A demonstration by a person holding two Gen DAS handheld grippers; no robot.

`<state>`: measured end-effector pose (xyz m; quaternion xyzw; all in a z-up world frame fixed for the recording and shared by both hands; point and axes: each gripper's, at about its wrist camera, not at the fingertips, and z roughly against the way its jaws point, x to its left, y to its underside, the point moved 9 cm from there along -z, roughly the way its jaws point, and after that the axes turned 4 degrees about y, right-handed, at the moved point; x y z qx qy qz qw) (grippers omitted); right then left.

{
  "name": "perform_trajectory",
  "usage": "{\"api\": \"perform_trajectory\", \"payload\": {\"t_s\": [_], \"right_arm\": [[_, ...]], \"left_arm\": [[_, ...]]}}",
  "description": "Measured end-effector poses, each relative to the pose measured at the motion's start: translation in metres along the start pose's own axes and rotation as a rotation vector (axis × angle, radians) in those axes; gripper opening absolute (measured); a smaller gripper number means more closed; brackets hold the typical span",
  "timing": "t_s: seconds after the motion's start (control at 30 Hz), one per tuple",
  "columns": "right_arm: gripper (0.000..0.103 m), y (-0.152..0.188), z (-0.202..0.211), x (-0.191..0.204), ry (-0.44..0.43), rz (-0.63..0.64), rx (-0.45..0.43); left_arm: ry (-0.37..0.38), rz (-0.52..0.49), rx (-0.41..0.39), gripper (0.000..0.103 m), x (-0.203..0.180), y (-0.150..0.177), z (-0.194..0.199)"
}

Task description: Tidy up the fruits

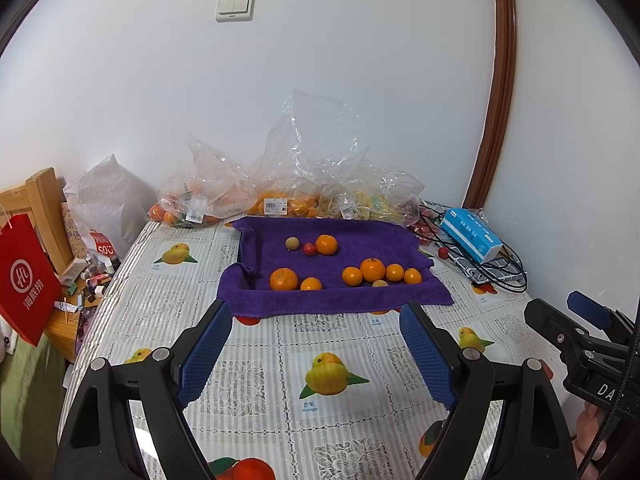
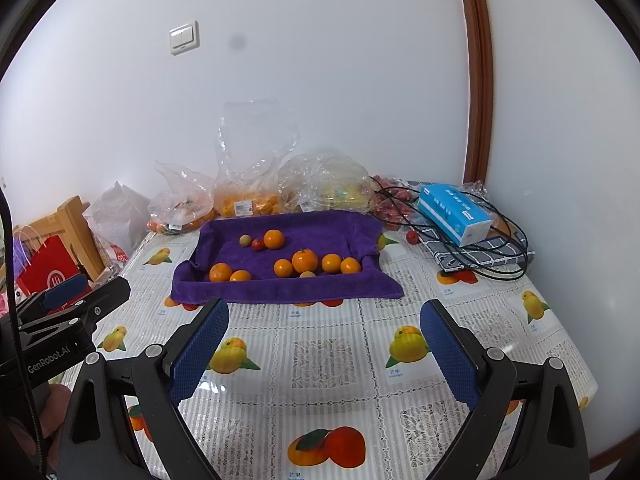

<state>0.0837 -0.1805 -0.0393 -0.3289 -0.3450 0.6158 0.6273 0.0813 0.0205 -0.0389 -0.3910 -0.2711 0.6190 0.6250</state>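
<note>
Nearest me, the left gripper (image 1: 316, 354) hangs over the counter (image 1: 280, 412) with its blue-padded jaws spread wide and nothing between them. The right gripper (image 2: 324, 354) beside it stands the same way, jaws apart and empty. Its neighbour's black body reads "GenRobot.AI" in white.

The counter's cloth is printed with fruit pictures, one captioned "mango" under Chinese characters.

Past the jaws lies a purple towel (image 1: 320, 300), its edges turned up like a shallow tray. On it sit the oranges (image 1: 372, 270), some in a close row to the right, two at the front left, and one further back next to a small red fruit (image 1: 309, 249) and a pale round one (image 1: 292, 243).

Behind the towel, against the wall, clear plastic bags (image 1: 304, 148) of fruit carry white price labels too small to read. To the right a blue tissue box (image 2: 454, 214) rests on tangled black cables. Off to the left hangs a red paper bag (image 1: 26, 280) with white Chinese characters.
</note>
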Motion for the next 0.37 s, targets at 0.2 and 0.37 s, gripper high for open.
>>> {"api": "perform_trajectory", "payload": {"t_s": [0.2,0.37], "right_arm": [[0.096,0.0001,-0.0001,0.0007,0.0,0.001,-0.001],[0.096,0.0003,0.0,0.0011,-0.001,0.001,0.0]], "left_arm": [[-0.001,0.0,0.0,0.085,-0.0001,-0.0005,0.0007],[-0.002,0.0,-0.003,0.085,0.0007,-0.0022,0.0015]]}}
